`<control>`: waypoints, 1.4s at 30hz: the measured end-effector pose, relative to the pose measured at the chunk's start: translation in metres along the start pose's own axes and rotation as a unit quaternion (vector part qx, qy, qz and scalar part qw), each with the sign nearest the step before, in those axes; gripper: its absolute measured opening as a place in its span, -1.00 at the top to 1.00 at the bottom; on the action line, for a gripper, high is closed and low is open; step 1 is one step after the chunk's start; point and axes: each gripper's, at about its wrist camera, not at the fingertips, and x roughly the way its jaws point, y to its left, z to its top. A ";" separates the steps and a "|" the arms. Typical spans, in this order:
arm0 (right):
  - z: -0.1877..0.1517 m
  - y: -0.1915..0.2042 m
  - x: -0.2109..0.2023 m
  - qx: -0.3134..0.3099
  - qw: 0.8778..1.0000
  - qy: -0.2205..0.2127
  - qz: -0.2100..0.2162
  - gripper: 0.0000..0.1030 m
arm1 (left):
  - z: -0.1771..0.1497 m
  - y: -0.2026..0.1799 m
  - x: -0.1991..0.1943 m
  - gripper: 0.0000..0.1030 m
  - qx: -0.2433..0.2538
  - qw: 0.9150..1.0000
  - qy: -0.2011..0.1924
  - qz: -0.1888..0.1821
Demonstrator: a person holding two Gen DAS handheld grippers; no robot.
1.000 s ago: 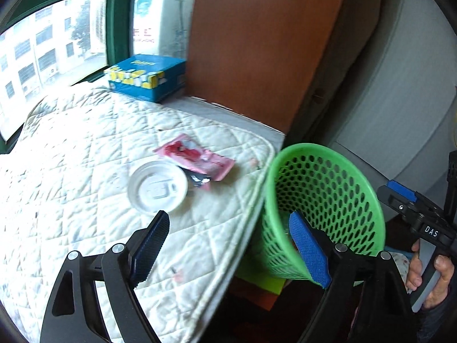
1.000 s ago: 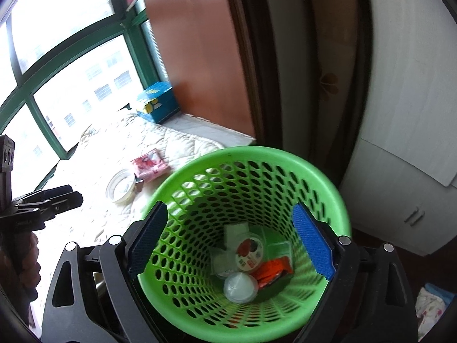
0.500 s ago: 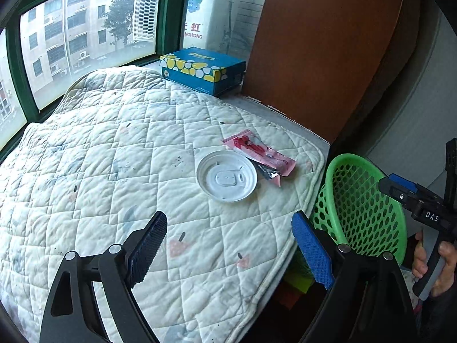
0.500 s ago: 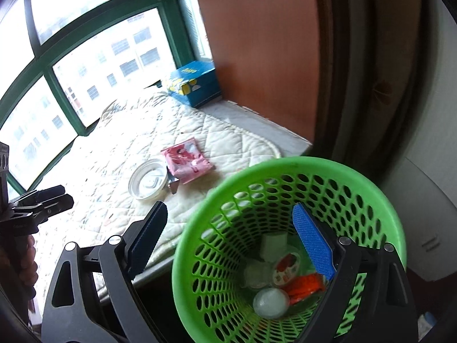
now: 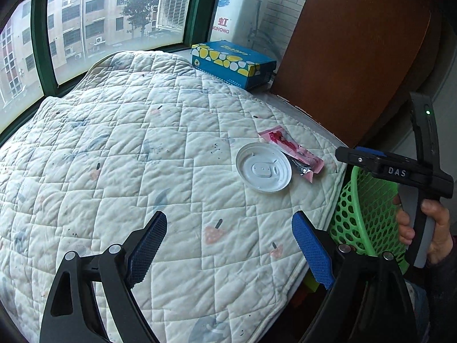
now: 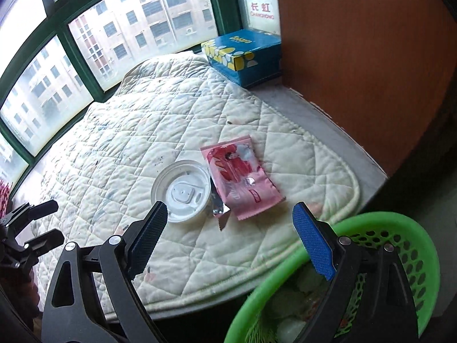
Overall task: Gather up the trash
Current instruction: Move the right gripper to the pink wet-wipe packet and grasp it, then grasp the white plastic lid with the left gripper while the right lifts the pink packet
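Observation:
A white plastic lid [image 5: 263,169] [image 6: 181,190] and a pink wrapper [image 5: 292,151] [image 6: 239,181] lie side by side on the white quilted pad [image 5: 142,157] [image 6: 160,131] near its right edge. A small silver scrap [image 6: 219,207] lies between them. My left gripper [image 5: 228,250] is open and empty above the pad, short of the lid. My right gripper [image 6: 228,245] is open and empty, just in front of the lid and wrapper, above the rim of the green basket [image 6: 371,257] [image 5: 368,217]. The basket holds several trash pieces, blurred.
A blue tissue box [image 5: 232,62] [image 6: 242,54] stands at the back by the green-framed window [image 6: 74,51]. A brown wooden panel [image 5: 357,51] [image 6: 371,57] rises on the right. The right gripper's body [image 5: 400,171] shows in the left view.
Both grippers have swung left from the basket toward the quilted pad. The lid and wrapper now lie straight ahead of the right gripper. Both stay open.

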 end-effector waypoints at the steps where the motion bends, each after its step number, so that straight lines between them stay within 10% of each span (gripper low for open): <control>1: 0.005 0.003 0.009 -0.004 1.000 0.007 0.002 -0.72 | -0.001 0.004 0.000 -0.67 -0.004 1.000 0.000 0.000; 20: 0.056 0.002 0.131 -0.005 0.994 0.111 -0.006 -0.72 | 0.001 0.040 0.021 -0.67 -0.041 0.999 0.023 0.005; 42: 0.062 -0.015 0.142 0.014 0.992 0.126 -0.002 -0.64 | 0.007 0.016 0.042 -0.67 -0.016 0.999 0.037 -0.012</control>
